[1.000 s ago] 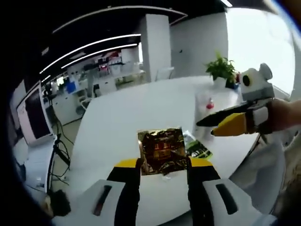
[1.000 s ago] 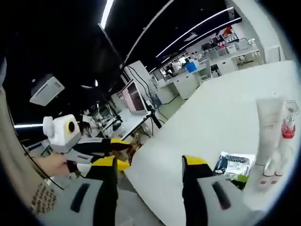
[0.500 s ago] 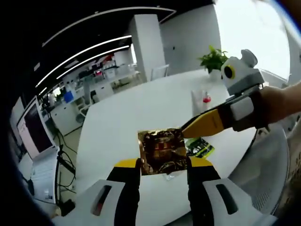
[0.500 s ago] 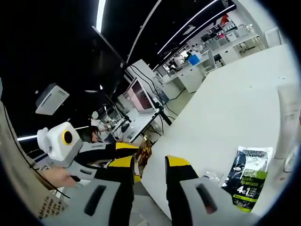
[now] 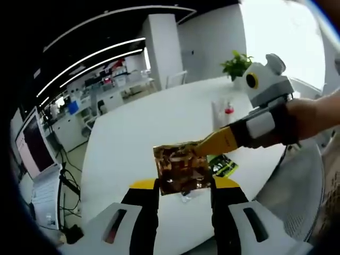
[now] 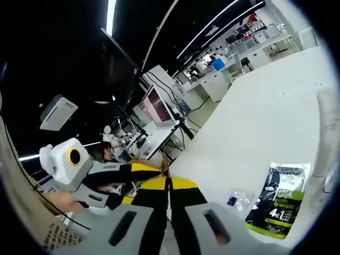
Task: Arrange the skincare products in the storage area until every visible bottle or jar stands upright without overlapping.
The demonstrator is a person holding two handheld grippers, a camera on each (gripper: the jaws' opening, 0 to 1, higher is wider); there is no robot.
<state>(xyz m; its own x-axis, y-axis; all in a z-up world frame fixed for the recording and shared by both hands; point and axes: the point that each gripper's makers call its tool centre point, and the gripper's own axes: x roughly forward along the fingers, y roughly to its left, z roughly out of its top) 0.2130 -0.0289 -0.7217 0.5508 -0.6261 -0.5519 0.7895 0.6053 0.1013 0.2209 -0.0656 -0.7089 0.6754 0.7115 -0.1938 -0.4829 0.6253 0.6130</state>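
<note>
Holding the gold sachet [image 5: 181, 169] pinched flat between my left tongs [image 5: 183, 185], I have my right tongs [image 5: 210, 146] pressed together on its upper right corner. Beyond them the tube [image 5: 219, 113] and red-capped bottle [image 5: 229, 110] stand on the table [image 5: 138, 133].

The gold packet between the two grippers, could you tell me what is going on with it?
A person is working over a white table with two handheld grippers. The left gripper holds a shiny gold packet above the table, and the right gripper has its closed tip at the packet's upper corner. A dark green sachet lies flat on the table, and a white tube stands further back.
</note>
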